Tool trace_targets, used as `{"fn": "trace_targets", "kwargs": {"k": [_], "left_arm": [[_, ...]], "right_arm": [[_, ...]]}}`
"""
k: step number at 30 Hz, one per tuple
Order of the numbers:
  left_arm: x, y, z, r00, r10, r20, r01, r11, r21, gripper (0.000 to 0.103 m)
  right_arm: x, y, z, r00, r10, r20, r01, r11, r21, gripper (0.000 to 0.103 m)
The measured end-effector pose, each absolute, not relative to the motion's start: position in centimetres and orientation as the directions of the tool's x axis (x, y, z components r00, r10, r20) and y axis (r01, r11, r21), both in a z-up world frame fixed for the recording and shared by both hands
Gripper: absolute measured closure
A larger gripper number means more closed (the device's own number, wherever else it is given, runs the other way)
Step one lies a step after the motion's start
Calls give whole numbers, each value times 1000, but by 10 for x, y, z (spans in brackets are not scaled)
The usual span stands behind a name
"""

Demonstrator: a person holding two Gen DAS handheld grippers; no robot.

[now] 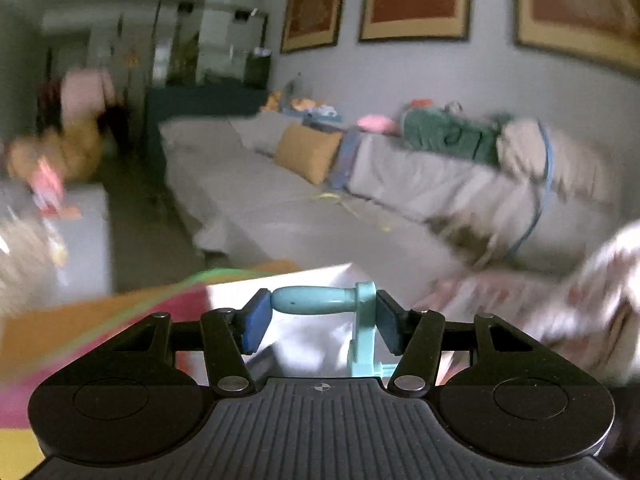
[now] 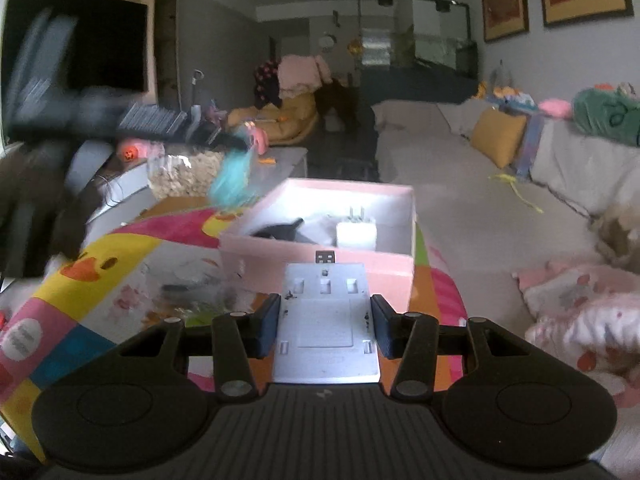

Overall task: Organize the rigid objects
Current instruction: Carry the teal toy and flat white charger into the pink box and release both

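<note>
My left gripper point(image 1: 318, 314) is shut on a light-blue plastic handle tool point(image 1: 320, 301), held above the white inside of the box point(image 1: 304, 280). In the right wrist view the same tool point(image 2: 234, 182) shows as a blur, carried by the other arm over the pink box's point(image 2: 320, 258) left rim. My right gripper point(image 2: 324, 328) is shut on a flat grey USB device point(image 2: 326, 322) with its plug pointing at the box's near wall. Inside the box lie a white charger point(image 2: 356, 232) and a black object point(image 2: 286, 230).
The box stands on a colourful duck-print cloth point(image 2: 96, 264). A grey sofa point(image 2: 460, 184) with a yellow cushion point(image 2: 498, 140) runs along the right. A patterned pink blanket point(image 2: 580, 312) lies at the right. Toys and clutter point(image 2: 188, 148) crowd a low table at the left.
</note>
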State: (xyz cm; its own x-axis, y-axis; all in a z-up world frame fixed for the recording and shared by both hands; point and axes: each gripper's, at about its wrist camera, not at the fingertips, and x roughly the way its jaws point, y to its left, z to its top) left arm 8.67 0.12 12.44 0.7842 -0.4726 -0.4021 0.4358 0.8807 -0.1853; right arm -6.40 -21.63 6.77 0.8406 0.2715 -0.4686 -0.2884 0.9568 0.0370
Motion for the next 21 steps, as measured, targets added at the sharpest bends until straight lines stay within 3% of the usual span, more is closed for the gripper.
{"fn": "trace_targets", "kwargs": {"k": [2, 6, 12, 16, 21], "left_arm": [[108, -6, 121, 781, -463, -420, 402, 886, -230, 42], [116, -16, 107, 834, -380, -399, 337, 925, -177, 42], [98, 5, 87, 800, -438, -411, 381, 899, -217, 44], [81, 29, 75, 796, -418, -438, 324, 905, -275, 44], [38, 55, 55, 777, -403, -483, 275, 908, -315, 44]], "right_arm": [[-60, -219, 62, 837, 259, -481, -274, 961, 41, 55], [-57, -223, 53, 829, 249, -500, -263, 964, 44, 56], [-52, -223, 51, 830, 241, -503, -254, 966, 45, 56], [-49, -220, 46, 819, 217, -532, -249, 968, 11, 56], [-53, -223, 34, 764, 240, -598, -270, 962, 41, 41]]}}
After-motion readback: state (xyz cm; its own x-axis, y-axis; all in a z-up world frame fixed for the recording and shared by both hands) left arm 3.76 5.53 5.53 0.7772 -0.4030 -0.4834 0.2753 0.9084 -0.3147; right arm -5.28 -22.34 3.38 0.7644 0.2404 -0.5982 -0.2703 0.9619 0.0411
